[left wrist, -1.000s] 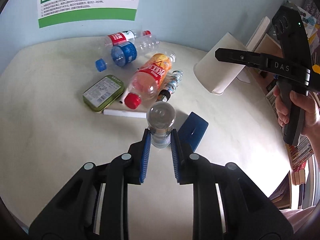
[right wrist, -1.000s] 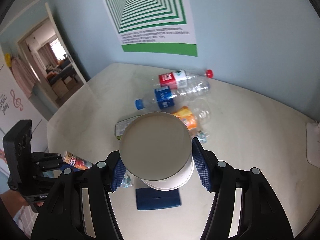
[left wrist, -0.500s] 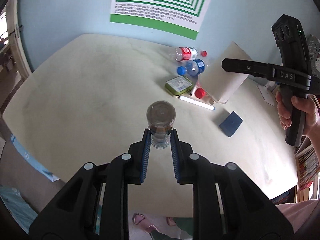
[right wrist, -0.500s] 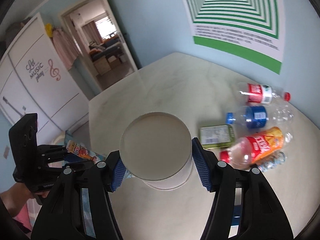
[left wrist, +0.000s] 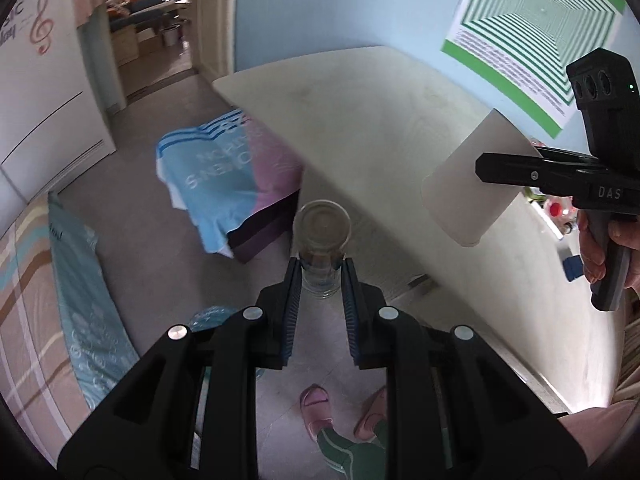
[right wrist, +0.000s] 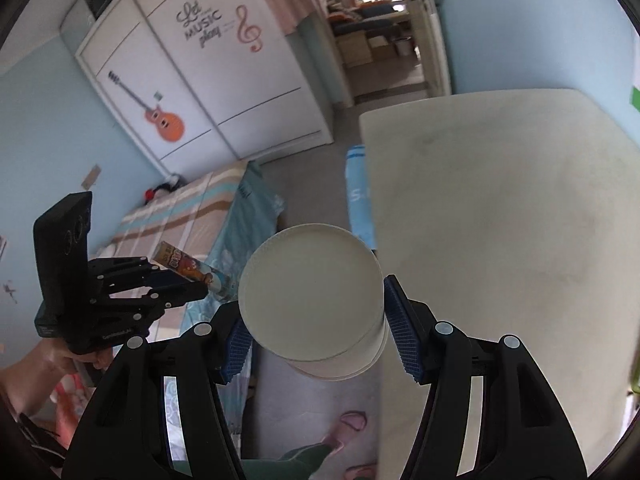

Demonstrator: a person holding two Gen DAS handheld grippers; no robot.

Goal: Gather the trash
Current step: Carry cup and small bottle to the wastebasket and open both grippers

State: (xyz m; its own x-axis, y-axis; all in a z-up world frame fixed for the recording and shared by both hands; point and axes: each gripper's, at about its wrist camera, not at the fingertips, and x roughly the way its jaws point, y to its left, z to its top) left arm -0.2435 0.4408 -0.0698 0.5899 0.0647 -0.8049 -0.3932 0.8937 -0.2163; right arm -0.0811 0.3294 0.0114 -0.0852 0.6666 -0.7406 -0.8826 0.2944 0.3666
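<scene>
My left gripper [left wrist: 320, 280] is shut on a small clear bottle [left wrist: 321, 232] with a colourful label, seen bottom-first, held over the floor past the table's edge. The same bottle [right wrist: 192, 270] shows from the side in the right wrist view, in the left gripper [right wrist: 200, 284]. My right gripper [right wrist: 316, 332] is shut on a white paper cup [right wrist: 312, 304], its base facing the camera, near the table's corner. The cup [left wrist: 472, 188] and right gripper [left wrist: 484, 170] also show at the right in the left wrist view.
The cream table [left wrist: 400, 128] fills the right side; its edge runs diagonally. A blue and pink bag [left wrist: 224, 172] sits on the floor beside it. A bed with striped bedding [left wrist: 48, 280] is at left. Feet in pink slippers [left wrist: 316, 408] stand below. A white wardrobe [right wrist: 208, 76] stands behind.
Both grippers have swung left, away from the trash pile on the table, toward the table's edge and floor, each still holding its item. The bag and bed have come into view.
</scene>
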